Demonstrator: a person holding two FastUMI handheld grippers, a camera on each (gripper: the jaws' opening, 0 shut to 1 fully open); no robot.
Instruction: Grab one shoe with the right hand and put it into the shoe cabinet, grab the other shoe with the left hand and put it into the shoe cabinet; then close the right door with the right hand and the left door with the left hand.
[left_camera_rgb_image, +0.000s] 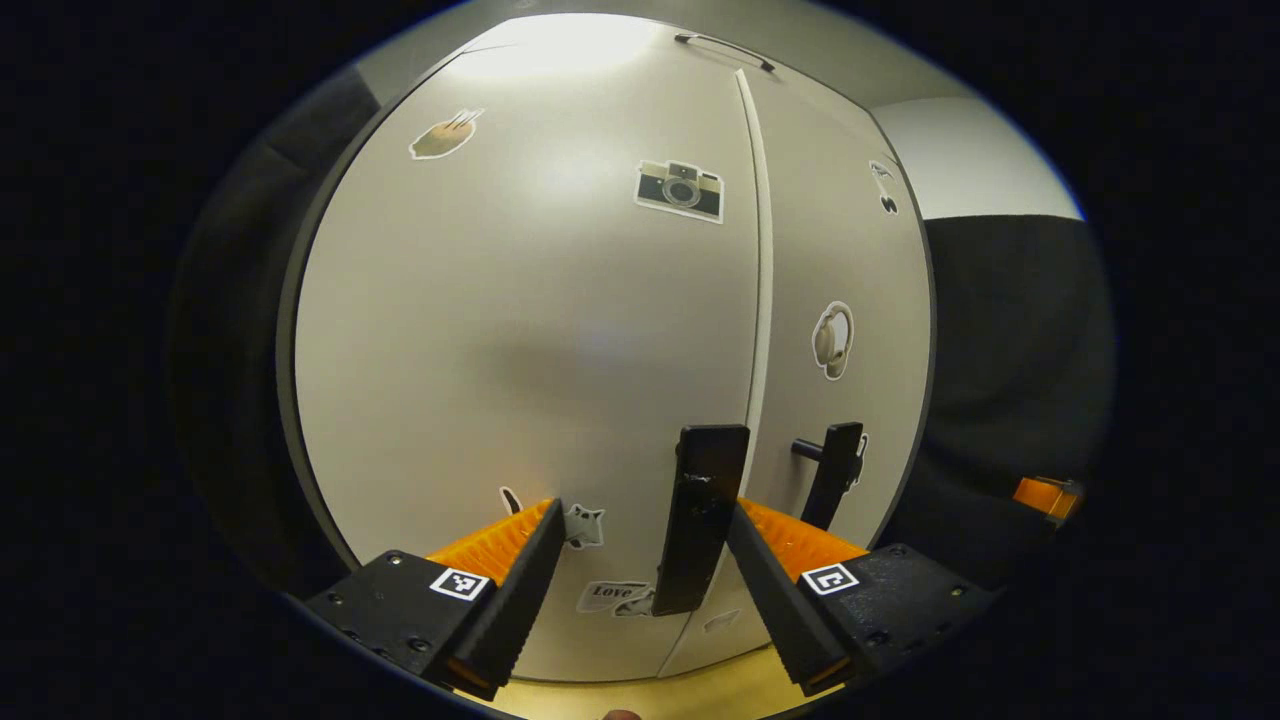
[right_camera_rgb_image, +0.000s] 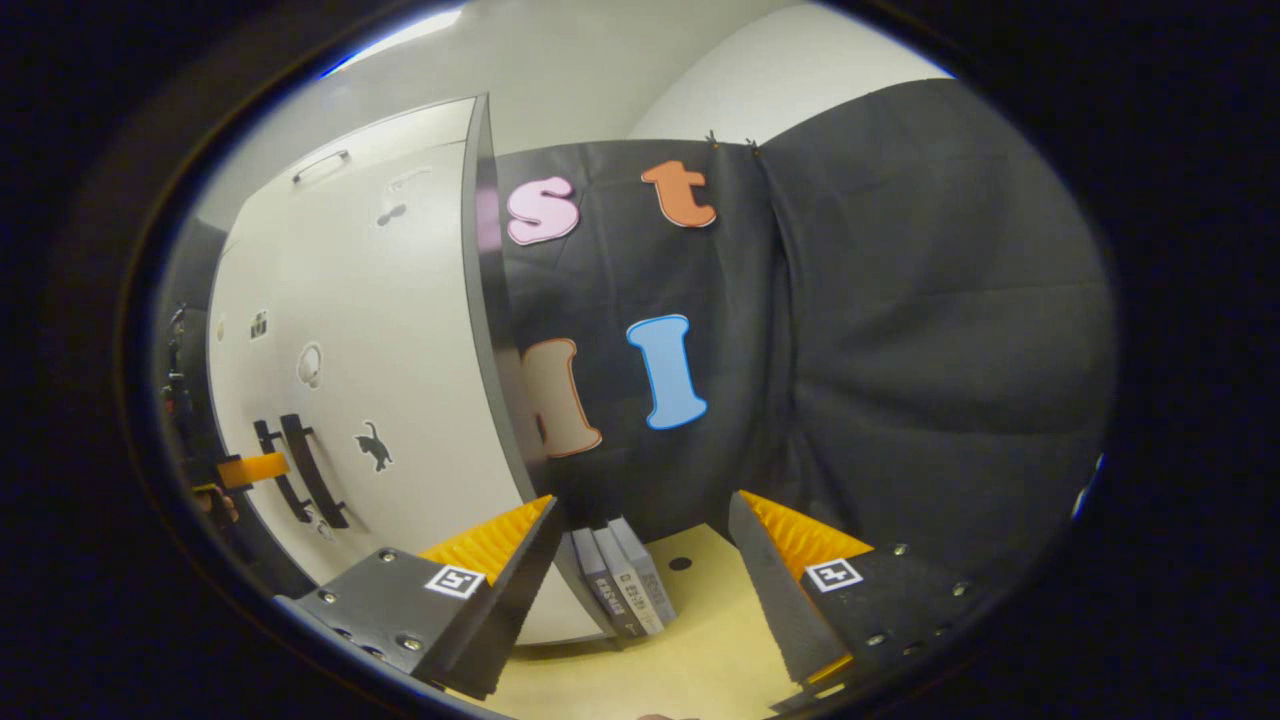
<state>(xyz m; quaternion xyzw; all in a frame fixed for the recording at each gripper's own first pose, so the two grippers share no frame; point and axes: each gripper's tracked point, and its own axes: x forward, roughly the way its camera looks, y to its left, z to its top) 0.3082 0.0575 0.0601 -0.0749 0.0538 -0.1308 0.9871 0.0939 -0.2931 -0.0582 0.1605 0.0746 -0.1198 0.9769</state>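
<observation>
So in my left gripper view, the left hand-held gripper (left_camera_rgb_image: 640, 560) is spread wide open with nothing in it. The left door's handle (left_camera_rgb_image: 700, 520), a dark upright bar, stands in the gap between the fingers, but neither finger touches it as far as I can make out. Just past that is the shoe cabinet (left_camera_rgb_image: 520, 330) itself: the left door (left_camera_rgb_image: 500, 350) looks flush shut, and the right door (left_camera_rgb_image: 850, 260) sits beside it with its own handle (left_camera_rgb_image: 835, 475) close to the seam. Both doors closed means I can't see inside at all, so the shoes are hidden from me and I can't say how they sit in there. Stickers are scattered on the doors, a camera sticker (left_camera_rgb_image: 680, 190) up high, and some small ones down low that are partly covered by my fingers. Far off at the right edge there's a bit of the other gripper (left_camera_rgb_image: 1045, 495), too cut off to read.

Right gripper view: the right hand-held gripper (right_camera_rgb_image: 640, 560) is also wide open and empty, hovering over the pale yellow worktop (right_camera_rgb_image: 700, 640). Between the fingers, a few grey books (right_camera_rgb_image: 620, 580) stand leaning at the cabinet's right side (right_camera_rgb_image: 490, 330). Farther back the cabinet front curves away to the left with its two handles (right_camera_rgb_image: 300, 470), and a tip of the left gripper (right_camera_rgb_image: 250, 468) pokes in by them, though the rest of it is cut off by the view's edge.
</observation>
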